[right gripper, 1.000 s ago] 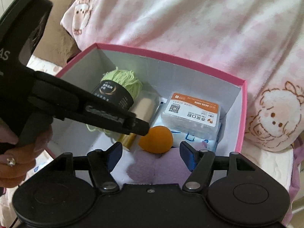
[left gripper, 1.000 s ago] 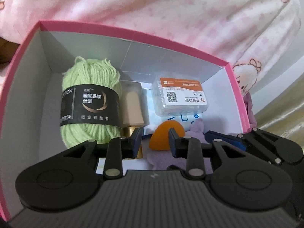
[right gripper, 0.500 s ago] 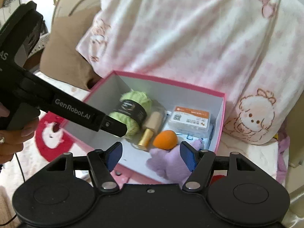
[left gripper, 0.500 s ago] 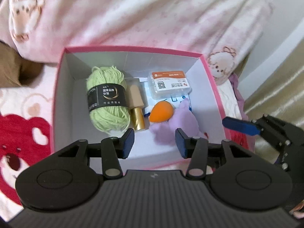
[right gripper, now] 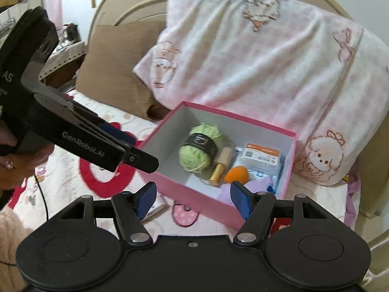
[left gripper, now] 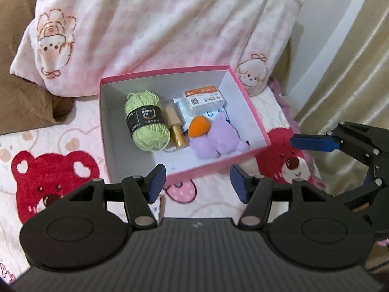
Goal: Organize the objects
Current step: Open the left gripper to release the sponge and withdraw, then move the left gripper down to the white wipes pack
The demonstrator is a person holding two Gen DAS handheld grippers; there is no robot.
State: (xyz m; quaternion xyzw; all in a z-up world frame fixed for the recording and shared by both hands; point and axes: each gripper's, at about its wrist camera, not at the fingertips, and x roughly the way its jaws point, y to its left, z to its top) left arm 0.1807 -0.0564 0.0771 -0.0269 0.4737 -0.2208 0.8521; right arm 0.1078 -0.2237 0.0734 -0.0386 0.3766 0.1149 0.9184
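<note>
A pink box (left gripper: 255, 115) (right gripper: 194, 196) lies on the bed. Inside it are a green yarn ball (left gripper: 147, 121) (right gripper: 198, 147), a gold-capped bottle (left gripper: 175, 127) (right gripper: 220, 165), an orange sponge (left gripper: 198, 126) (right gripper: 236, 174), a purple plush toy (left gripper: 217, 141) (right gripper: 245, 189) and a clear plastic case with an orange label (left gripper: 204, 98) (right gripper: 261, 157). My left gripper (left gripper: 197, 185) is open and empty, held above the box's near edge. My right gripper (right gripper: 193, 200) is open and empty, near the box's front right corner.
A pink checked blanket (left gripper: 158, 29) (right gripper: 255, 60) is heaped behind the box. A brown pillow (right gripper: 116, 65) lies at the left. The bedsheet has red bear prints (left gripper: 51, 175). A small white card (right gripper: 155, 209) lies on the sheet in front of the box.
Both grippers have pulled back and up from inside the box. The left jaws have opened wider. The whole box and more of the bed now show.
</note>
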